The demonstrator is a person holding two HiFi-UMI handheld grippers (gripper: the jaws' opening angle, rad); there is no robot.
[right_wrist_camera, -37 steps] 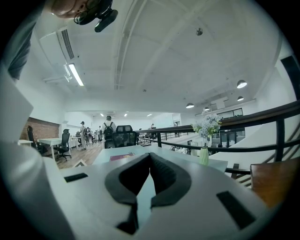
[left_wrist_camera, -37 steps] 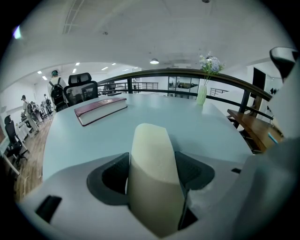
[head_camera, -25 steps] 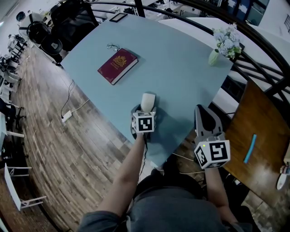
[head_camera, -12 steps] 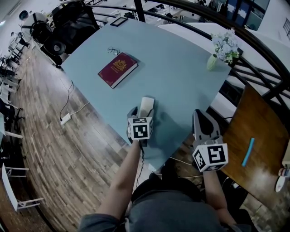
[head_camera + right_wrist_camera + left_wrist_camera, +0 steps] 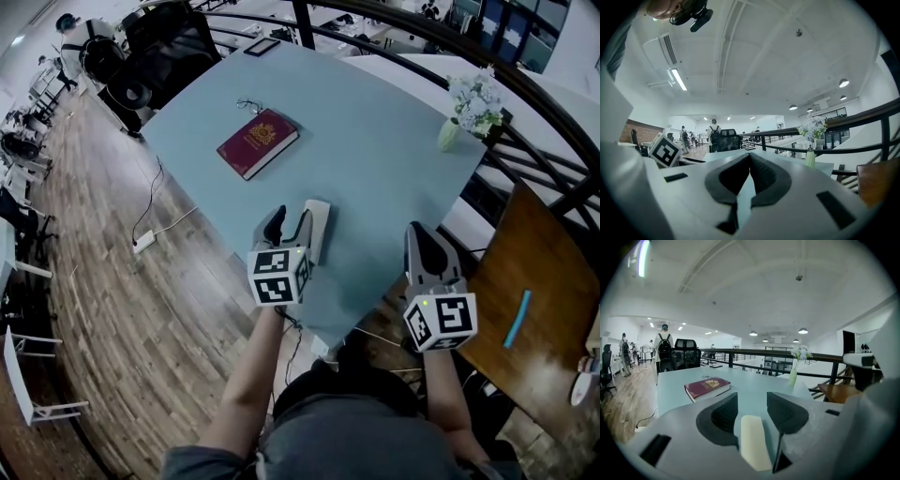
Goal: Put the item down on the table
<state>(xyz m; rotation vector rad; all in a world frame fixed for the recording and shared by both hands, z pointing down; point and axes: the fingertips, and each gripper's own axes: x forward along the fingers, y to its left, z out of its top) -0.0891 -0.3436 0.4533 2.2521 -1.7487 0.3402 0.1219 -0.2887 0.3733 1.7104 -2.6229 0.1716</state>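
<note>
Cream block point(image 5: 317, 228) lies on table point(image 5: 375, 141); left hand-held gripper point(image 5: 290, 221) has risen off it, empty jaws apart, narrowing.

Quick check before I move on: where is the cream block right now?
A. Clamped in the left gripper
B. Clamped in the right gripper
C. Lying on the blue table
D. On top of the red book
C: the cream block lies flat on the blue table below the left gripper. Its jaws have just been closing partway, but they stand apart, and the block shows in the gap with neither pad pressing on it.
</note>
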